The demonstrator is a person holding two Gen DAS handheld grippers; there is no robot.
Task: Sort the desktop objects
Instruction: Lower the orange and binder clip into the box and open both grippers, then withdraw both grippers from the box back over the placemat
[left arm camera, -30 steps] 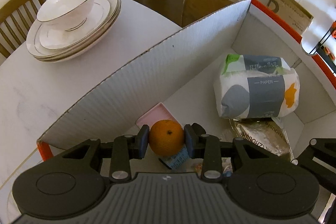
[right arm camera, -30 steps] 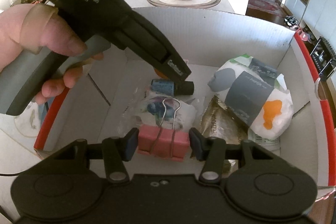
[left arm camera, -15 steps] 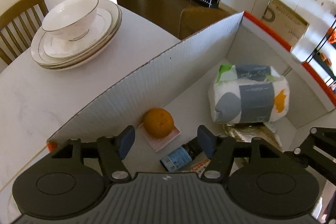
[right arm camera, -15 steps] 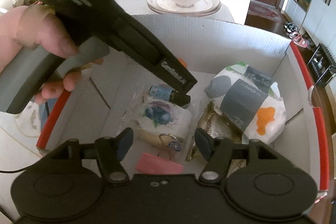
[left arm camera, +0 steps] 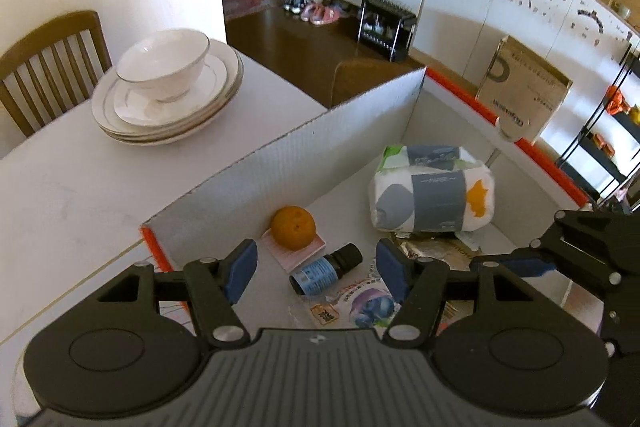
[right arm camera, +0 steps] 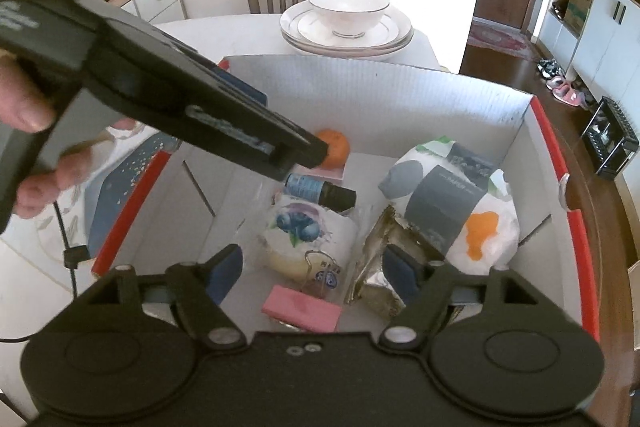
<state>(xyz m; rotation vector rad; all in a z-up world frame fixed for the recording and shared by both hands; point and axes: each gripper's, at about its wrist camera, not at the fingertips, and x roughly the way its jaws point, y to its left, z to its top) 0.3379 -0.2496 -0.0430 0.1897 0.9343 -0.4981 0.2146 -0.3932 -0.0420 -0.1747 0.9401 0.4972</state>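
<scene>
Box (right arm camera: 400, 99) holds orange (left arm camera: 293, 227), bottle (left arm camera: 326, 269), tissue pack (left arm camera: 432, 201), pink clip (right arm camera: 302, 311); both grippers' fingers apart, right's opening.

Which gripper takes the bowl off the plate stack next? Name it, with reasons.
Left, probably. The left gripper hangs open and empty by the box wall nearest the bowl. The right gripper, its jaws opening over the pink binder clip, sits farther back behind the left one.

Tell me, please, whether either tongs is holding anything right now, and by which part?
Nothing is held. The left tongs stand open above the orange in the box; the right tongs are opening over the pink clip, pads clear of it.
</scene>
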